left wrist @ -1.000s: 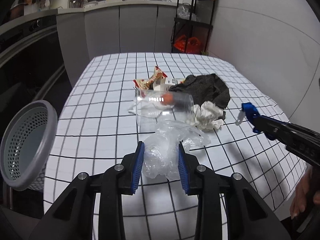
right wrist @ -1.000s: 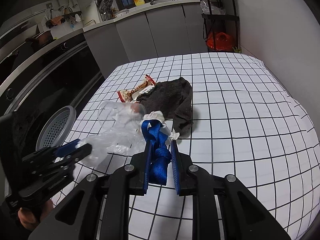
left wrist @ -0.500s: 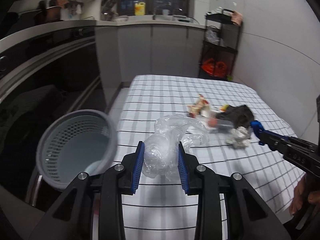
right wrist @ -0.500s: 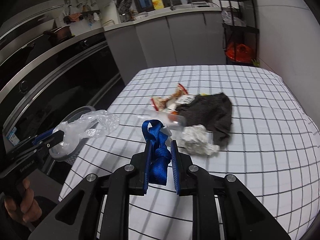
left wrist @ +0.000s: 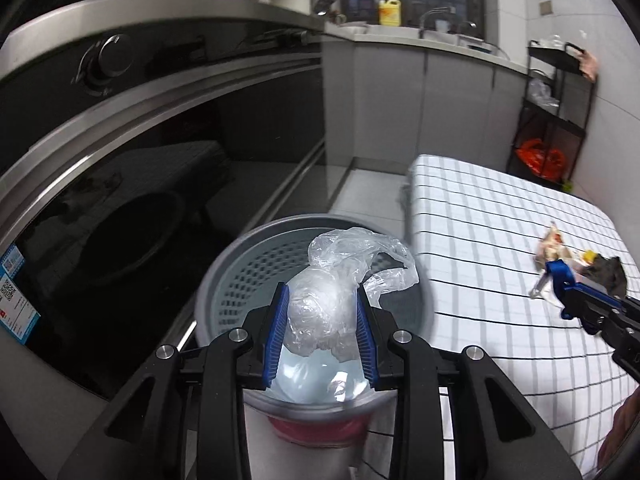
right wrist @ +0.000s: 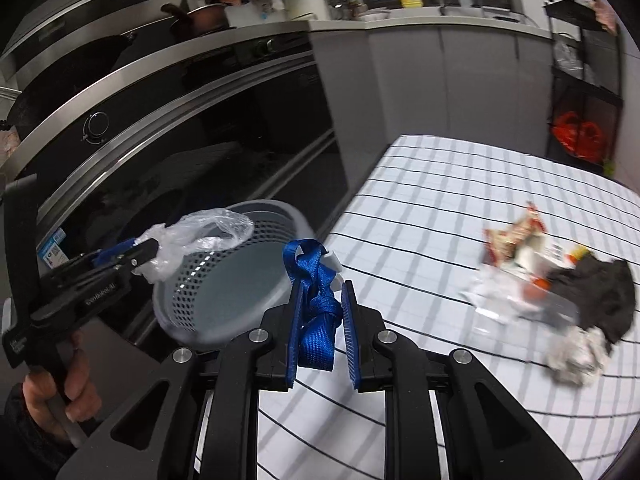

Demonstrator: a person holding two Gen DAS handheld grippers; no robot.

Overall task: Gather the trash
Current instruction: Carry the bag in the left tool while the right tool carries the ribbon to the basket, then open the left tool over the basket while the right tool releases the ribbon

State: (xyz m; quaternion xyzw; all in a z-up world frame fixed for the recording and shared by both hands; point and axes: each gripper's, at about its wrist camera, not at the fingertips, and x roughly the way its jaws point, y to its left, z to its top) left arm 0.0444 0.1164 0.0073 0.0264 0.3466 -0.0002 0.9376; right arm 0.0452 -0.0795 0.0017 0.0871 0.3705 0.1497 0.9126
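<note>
My left gripper [left wrist: 322, 298] is shut on a crumpled clear plastic bag [left wrist: 324, 312] and hangs right over the grey perforated trash basket [left wrist: 232, 272]. In the right wrist view the same bag [right wrist: 192, 236] trails from the left gripper [right wrist: 138, 254] above the basket [right wrist: 208, 296]. My right gripper [right wrist: 322, 296] is shut on a knotted blue strap [right wrist: 316, 308] with a white clip, just right of the basket's rim, over the table edge. More trash lies on the checked table [right wrist: 420, 208]: a snack wrapper [right wrist: 512, 236], a crumpled tissue [right wrist: 572, 356], a dark cloth [right wrist: 600, 300].
The basket stands off the table's left edge, in front of a dark oven front [left wrist: 120, 200]. A black shelf rack [left wrist: 556, 112] with an orange bag stands at the far right wall. A person's hand [right wrist: 60, 396] grips the left tool's handle.
Both grippers swung left, away from the trash pile. The left one carried the plastic bag from over the table to above the basket; the right one followed with the blue strap.
</note>
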